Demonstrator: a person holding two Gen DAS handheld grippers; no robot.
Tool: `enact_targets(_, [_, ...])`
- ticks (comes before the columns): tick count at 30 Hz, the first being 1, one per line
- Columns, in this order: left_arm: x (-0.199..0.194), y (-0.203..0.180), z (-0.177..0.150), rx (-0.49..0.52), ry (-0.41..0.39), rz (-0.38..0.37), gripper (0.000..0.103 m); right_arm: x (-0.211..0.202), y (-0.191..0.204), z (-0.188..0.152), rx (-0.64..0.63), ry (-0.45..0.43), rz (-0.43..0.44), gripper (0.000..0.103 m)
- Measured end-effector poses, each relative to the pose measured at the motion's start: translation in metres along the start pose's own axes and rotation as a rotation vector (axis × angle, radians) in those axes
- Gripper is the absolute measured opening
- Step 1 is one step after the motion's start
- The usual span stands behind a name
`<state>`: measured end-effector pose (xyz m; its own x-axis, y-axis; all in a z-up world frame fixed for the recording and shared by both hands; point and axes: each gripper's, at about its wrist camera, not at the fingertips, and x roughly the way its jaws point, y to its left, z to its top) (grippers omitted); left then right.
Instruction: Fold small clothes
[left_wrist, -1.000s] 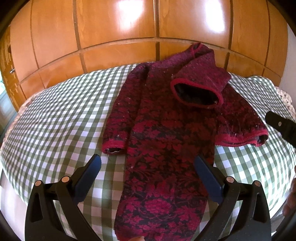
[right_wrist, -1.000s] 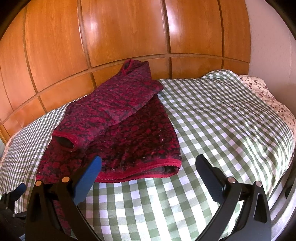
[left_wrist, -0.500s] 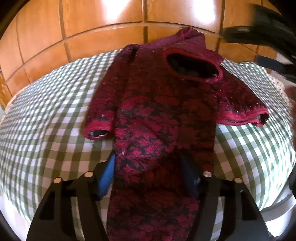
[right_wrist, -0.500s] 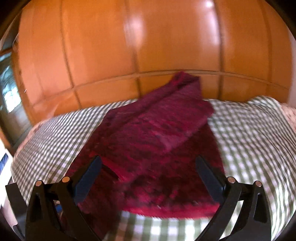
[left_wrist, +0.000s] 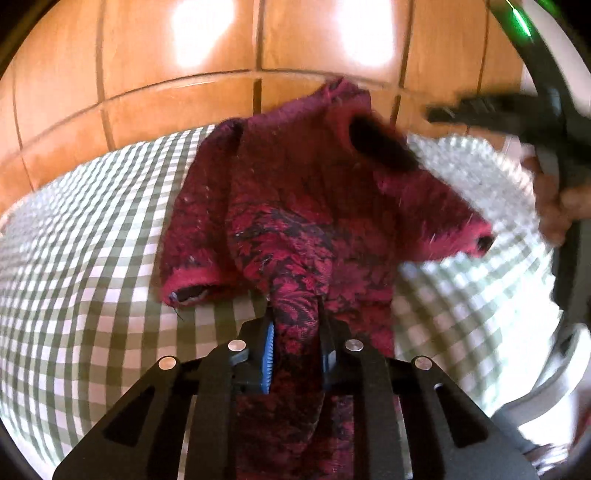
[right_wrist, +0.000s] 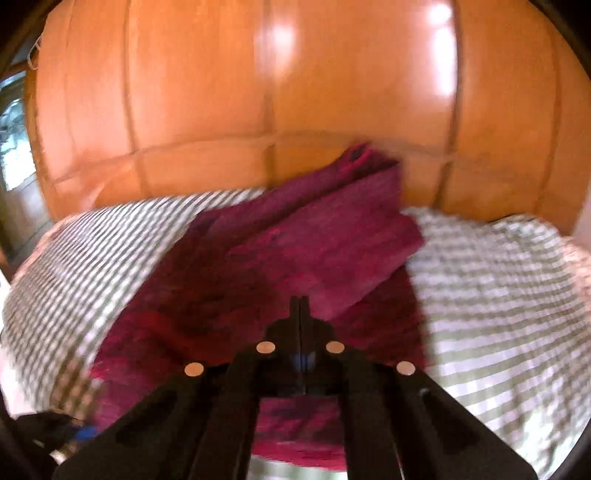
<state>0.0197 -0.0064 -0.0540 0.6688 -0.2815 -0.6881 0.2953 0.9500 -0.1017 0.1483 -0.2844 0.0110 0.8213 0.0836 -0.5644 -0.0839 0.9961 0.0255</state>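
Observation:
A small dark-red patterned sweater (left_wrist: 295, 206) lies on a green-and-white checked bed cover (left_wrist: 85, 258), one sleeve folded across its body. My left gripper (left_wrist: 295, 332) is shut on a bunched ridge of the sweater's lower body. My right gripper (right_wrist: 300, 306) has its jaws fully together over the sweater (right_wrist: 295, 251); the blurred view shows no cloth between them. The right gripper also shows in the left wrist view (left_wrist: 517, 114), above the bed at the upper right, held by a hand.
A wooden panelled headboard (left_wrist: 221, 66) rises behind the bed, and also shows in the right wrist view (right_wrist: 277, 92). The checked cover (right_wrist: 498, 277) spreads to both sides of the sweater. A window (right_wrist: 14, 147) is at the far left.
My left gripper moved forward and closed on the sweater's lower body, bunching it. My right gripper swung left over the sweater and closed from wide open.

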Motion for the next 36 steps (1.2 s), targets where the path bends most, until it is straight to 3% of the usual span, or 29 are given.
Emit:
enact_targets(8, [-0.037, 0.051, 0.044, -0.174, -0.072, -0.103, 0.017, -0.017, -0.088, 0.020, 0.101, -0.025, -0.174, 0.000])
enact_targets(10, [-0.043, 0.063, 0.053, -0.204, -0.088, -0.113, 0.017, -0.013, -0.098, 0.018, 0.131, 0.005, -0.129, 0.000])
enact_targets(11, [-0.046, 0.064, 0.058, -0.199, -0.097, -0.101, 0.017, -0.011, -0.098, 0.016, 0.143, 0.013, -0.101, 0.005])
enact_targets(12, [-0.047, 0.063, 0.060, -0.187, -0.103, -0.084, 0.017, -0.008, -0.096, 0.012, 0.160, 0.021, -0.072, 0.013])
enact_targets(13, [-0.047, 0.063, 0.062, -0.183, -0.102, -0.082, 0.017, -0.002, -0.093, 0.009, 0.189, 0.036, -0.018, 0.047])
enact_targets(14, [-0.047, 0.061, 0.062, -0.181, -0.098, -0.083, 0.017, 0.003, -0.089, 0.003, 0.240, 0.052, 0.060, 0.069])
enact_targets(17, [-0.043, 0.052, 0.055, -0.154, -0.082, -0.061, 0.017, 0.032, -0.072, -0.011, 0.376, 0.159, 0.300, 0.088])
enact_targets(19, [-0.040, 0.050, 0.049, -0.161, -0.060, -0.061, 0.017, 0.060, -0.055, -0.025, 0.480, 0.250, 0.448, 0.091])
enact_targets(22, [-0.041, 0.047, 0.044, -0.153, -0.053, -0.065, 0.017, 0.103, -0.024, -0.040, 0.592, 0.376, 0.593, 0.090])
enact_targets(24, [-0.044, 0.046, 0.046, -0.155, -0.060, -0.070, 0.017, 0.119, -0.011, -0.039, 0.626, 0.416, 0.667, 0.073])
enact_targets(26, [-0.047, 0.047, 0.048, -0.157, -0.072, -0.073, 0.017, 0.115, -0.008, -0.031, 0.585, 0.385, 0.599, 0.031])
enact_targets(29, [-0.050, 0.060, 0.054, -0.203, -0.082, -0.108, 0.017, 0.091, -0.023, -0.013, 0.529, 0.316, 0.583, 0.016])
enact_targets(36, [-0.059, 0.109, 0.091, -0.348, -0.144, -0.164, 0.017, 0.012, -0.114, 0.038, 0.497, 0.084, 0.464, 0.012])
